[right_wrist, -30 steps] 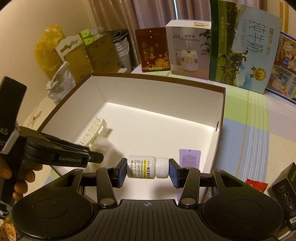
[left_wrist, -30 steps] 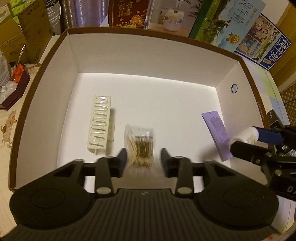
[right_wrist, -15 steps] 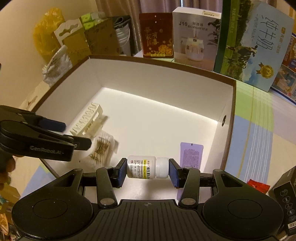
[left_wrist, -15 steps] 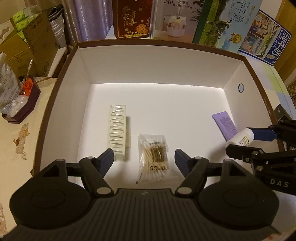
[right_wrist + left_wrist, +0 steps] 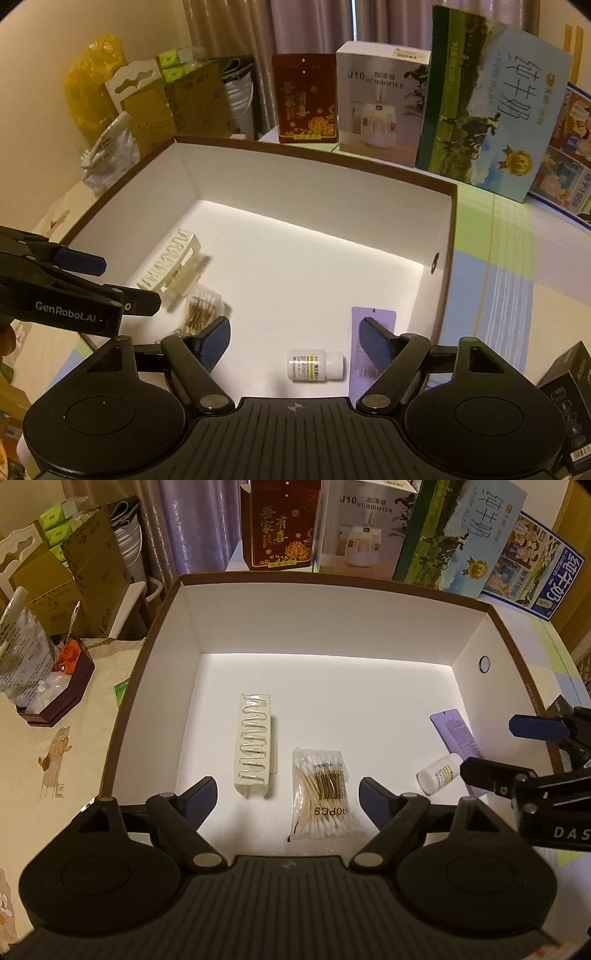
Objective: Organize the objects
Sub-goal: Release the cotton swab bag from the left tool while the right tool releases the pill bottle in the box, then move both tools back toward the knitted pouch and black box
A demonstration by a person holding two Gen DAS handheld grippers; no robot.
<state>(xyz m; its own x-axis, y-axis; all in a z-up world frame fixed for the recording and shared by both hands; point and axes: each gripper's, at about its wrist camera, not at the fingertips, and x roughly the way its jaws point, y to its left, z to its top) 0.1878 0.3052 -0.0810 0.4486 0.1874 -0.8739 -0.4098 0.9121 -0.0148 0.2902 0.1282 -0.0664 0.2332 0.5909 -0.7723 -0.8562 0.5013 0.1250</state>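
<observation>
Only the right view shows the bottle (image 5: pixel 316 365) lying freed, no longer gripped, between opening right tongs (image 5: pixel 295 341); left tongs (image 5: pixel 288 794) opening too, empty, swabs (image 5: pixel 321 794) released.

In my left wrist view, the box (image 5: pixel 162 602) fills mid-frame; inside it the comb holder (image 5: pixel 254 749) lies left of centre, the cotton swab pack (image 5: pixel 320 794) just right of it. The small bottle (image 5: pixel 439 773) lies at lower right, touching the sachet (image 5: pixel 456 734) above it. Cartons (image 5: pixel 360 524) stand behind the box along the top edge.

One open white cardboard box with a brown rim (image 5: pixel 159 635) holds four things: one cream plastic comb-like rack (image 5: pixel 255 746), one clear bag of cotton swabs (image 5: pixel 321 794), one small white pill bottle (image 5: pixel 314 365), one flat lilac sachet (image 5: pixel 456 734).
</observation>
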